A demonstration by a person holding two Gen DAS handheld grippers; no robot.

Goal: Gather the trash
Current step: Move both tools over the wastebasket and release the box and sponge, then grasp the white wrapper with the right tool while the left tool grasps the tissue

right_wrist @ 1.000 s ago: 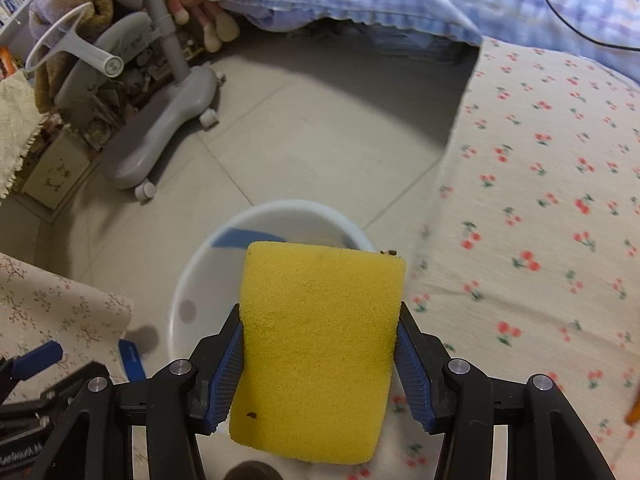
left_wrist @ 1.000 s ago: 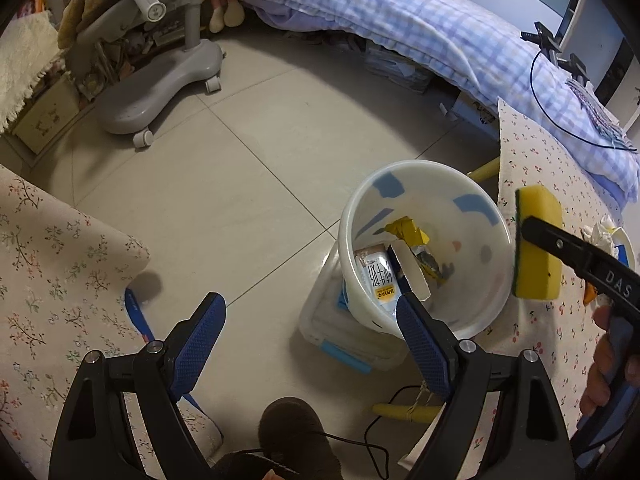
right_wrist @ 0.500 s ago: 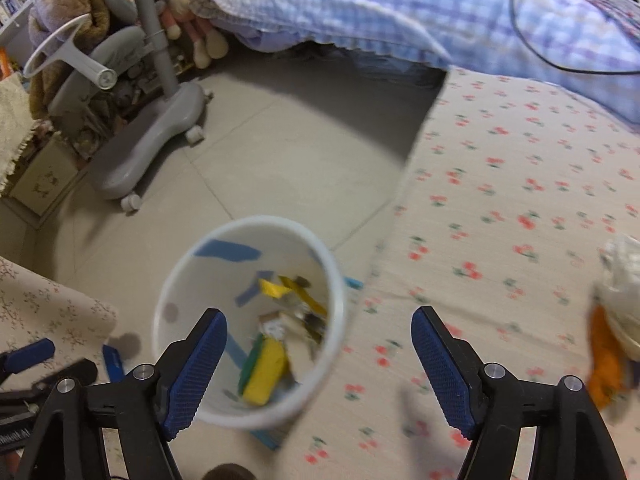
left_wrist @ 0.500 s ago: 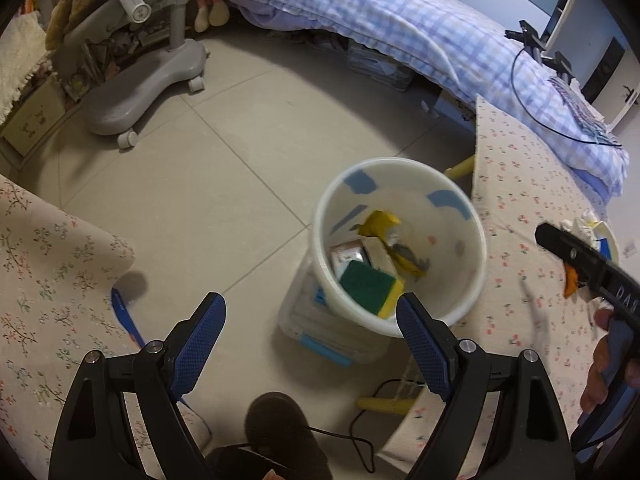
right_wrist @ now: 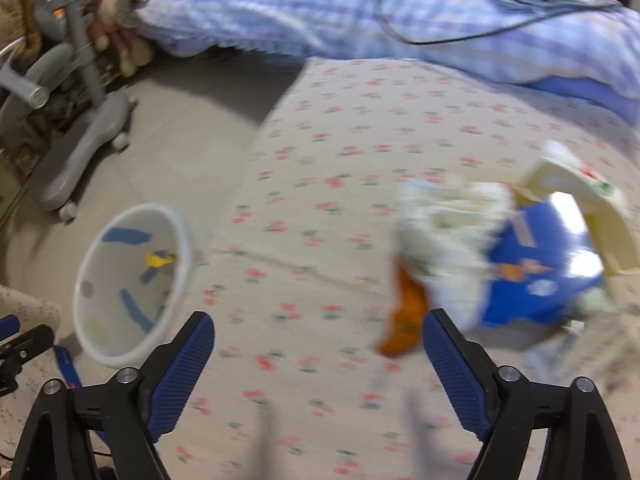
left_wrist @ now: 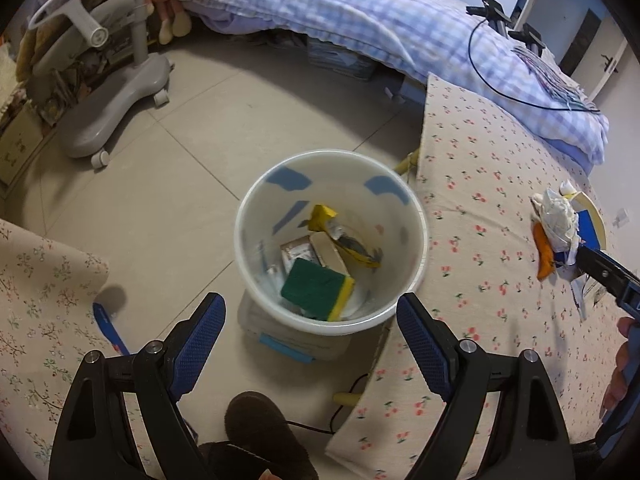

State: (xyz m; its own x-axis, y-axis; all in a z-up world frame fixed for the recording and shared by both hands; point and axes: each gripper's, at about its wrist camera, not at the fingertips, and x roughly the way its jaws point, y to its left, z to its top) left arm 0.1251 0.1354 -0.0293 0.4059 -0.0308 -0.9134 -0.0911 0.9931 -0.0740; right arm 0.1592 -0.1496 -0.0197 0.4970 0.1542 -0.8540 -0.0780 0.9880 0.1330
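Over the white bucket (left_wrist: 416, 216) on the tiled floor (left_wrist: 192, 152), the left gripper (left_wrist: 310, 340) hangs with its blue pads spread wide and nothing between them, touching nothing. You can look straight down into the bucket from the left wrist view: the sponge (left_wrist: 318, 290) lies inside, green side up with a yellow edge showing, on top of a yellow wrapper (left_wrist: 324, 216) and some packets. So that bit of trash is already in.

Right gripper (right_wrist: 318, 364) is over the table with the cherry-print cloth (right_wrist: 320, 200), just beside the bucket. Its jaws have just been opening and stand wide apart now, with only bare cloth showing between the pads, so it's holding nothing. The right wrist view is pretty blurry, fair warning.

Rest of the trash sits in a pile on the cloth up ahead and to the right of that gripper: a crumpled white wad (right_wrist: 452, 232), an orange wrapper (right_wrist: 404, 316) poking out under it, a blue packet (right_wrist: 540, 276) and a cream-coloured carton (right_wrist: 580, 196) behind. The right finger looks close to the orange wrapper, but I can't tell if it's touching.

Also a dark slipper (left_wrist: 264, 432) at the bottom of the left view.
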